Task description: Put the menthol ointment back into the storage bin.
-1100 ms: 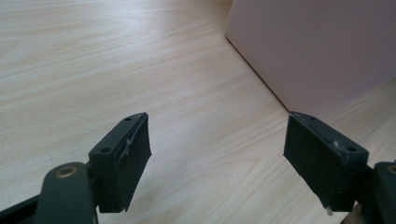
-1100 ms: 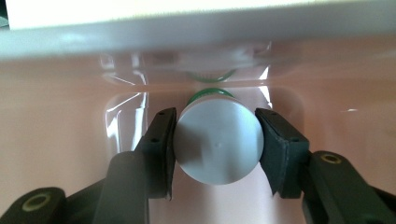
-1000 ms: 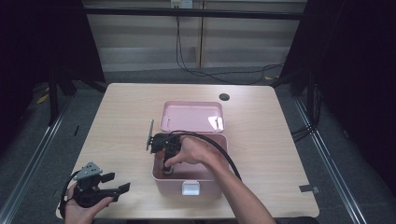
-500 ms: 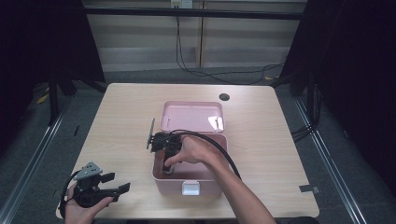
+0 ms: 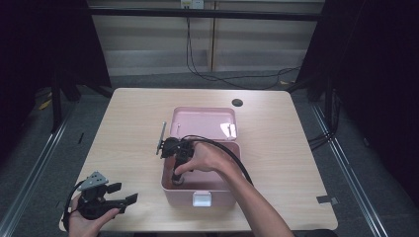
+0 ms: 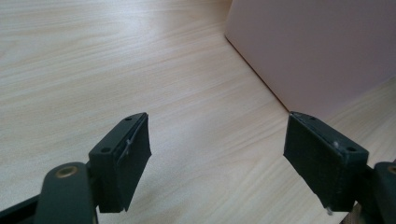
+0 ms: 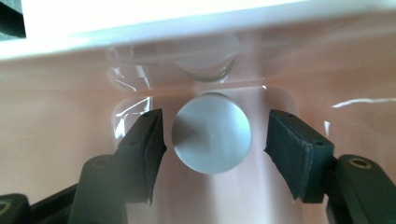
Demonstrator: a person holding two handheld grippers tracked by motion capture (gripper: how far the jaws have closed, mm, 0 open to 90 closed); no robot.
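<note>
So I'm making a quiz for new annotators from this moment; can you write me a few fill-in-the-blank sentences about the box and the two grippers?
1. The right gripper reaches down into the open ____ box.
2. Between its jaws, which have just been opening, stands a jar with a round ____ lid, and the pads no longer press on it.
3. The left gripper hangs over the bare wooden ____ with its jaws wide apart.

Missing words: pink; grey; table
</note>
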